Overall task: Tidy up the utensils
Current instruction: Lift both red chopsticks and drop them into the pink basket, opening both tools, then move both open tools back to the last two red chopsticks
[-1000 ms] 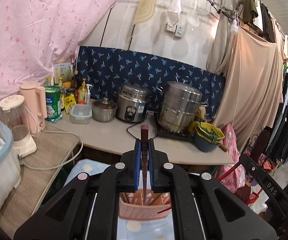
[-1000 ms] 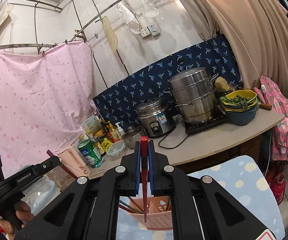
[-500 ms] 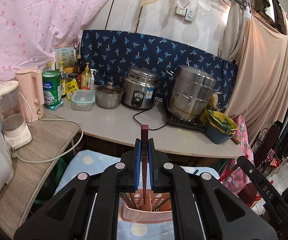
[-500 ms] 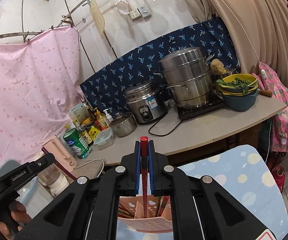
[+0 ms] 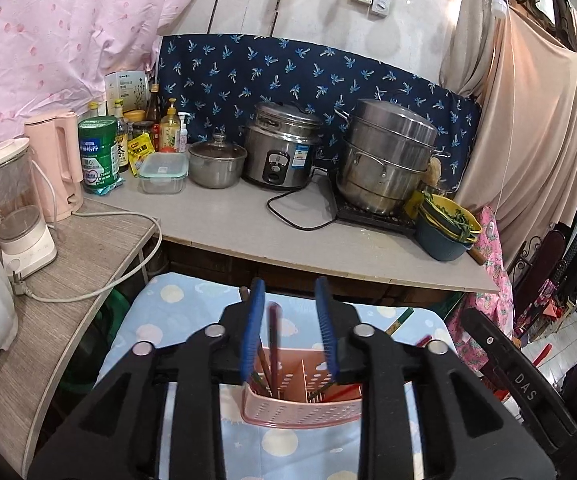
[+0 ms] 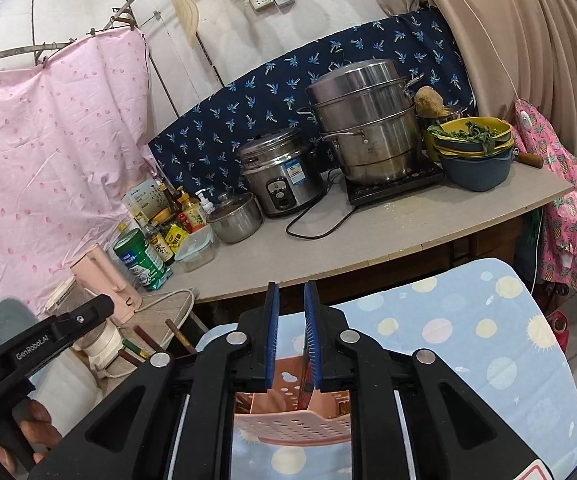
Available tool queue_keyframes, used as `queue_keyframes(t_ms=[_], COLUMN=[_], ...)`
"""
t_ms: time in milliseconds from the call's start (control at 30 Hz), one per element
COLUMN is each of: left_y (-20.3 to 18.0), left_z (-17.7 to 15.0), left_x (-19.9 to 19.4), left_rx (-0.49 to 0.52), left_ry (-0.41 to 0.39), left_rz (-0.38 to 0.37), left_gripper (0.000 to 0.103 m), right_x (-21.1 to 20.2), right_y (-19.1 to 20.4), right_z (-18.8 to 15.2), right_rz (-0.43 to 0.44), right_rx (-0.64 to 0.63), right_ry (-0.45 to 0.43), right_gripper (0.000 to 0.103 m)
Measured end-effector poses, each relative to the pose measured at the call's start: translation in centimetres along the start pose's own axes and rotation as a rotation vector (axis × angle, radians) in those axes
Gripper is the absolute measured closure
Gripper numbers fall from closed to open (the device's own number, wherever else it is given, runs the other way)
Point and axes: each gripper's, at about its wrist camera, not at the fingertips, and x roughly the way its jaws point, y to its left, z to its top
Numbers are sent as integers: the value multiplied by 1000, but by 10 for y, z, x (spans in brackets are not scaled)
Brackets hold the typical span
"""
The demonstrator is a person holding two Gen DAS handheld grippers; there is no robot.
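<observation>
A pink perforated utensil holder [image 5: 300, 412] stands on a blue dotted cloth [image 5: 176, 312]; it also shows in the right wrist view [image 6: 292, 428]. My left gripper [image 5: 288, 292] is open above it. A dark red chopstick [image 5: 273, 344] stands loose between its jaws, down in the holder's left compartment among other chopsticks. My right gripper [image 6: 290, 292] is open above the holder, with a red chopstick [image 6: 305, 384] inside the holder below its jaws. Other chopstick ends [image 6: 144, 338] stick up at the left.
A grey counter [image 5: 248, 224] behind holds a rice cooker [image 5: 282, 150], a steamer pot [image 5: 386, 156], a small pot [image 5: 216, 162], bottles, a green tin [image 5: 97, 154] and stacked bowls [image 5: 446, 228]. A side table [image 5: 80, 248] at the left holds a blender and a pink kettle.
Both grippers have opened and let go of their chopsticks, which now stand in the holder. Both cameras have tilted down toward the holder.
</observation>
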Motion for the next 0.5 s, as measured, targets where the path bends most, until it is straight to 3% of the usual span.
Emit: queue_keyframes(t_ms=[67,400,500], left_y=[0,-1,-2], left_z=[-3,-16,-25], left_x=[-1,-18,-26], left_rx=[3,16,24], left_ry=[3,4,8], left_rz=[3,10,6], left_gripper=[72,66,60], right_x=[-5,-31,-43], right_y=[1,6,9], right_z=[-1,-13,-24], right_rz=[-1,6,9], right_rx=[-6,-18,-31], right_ry=[-8,-14,-3], right_gripper=[79,73,73])
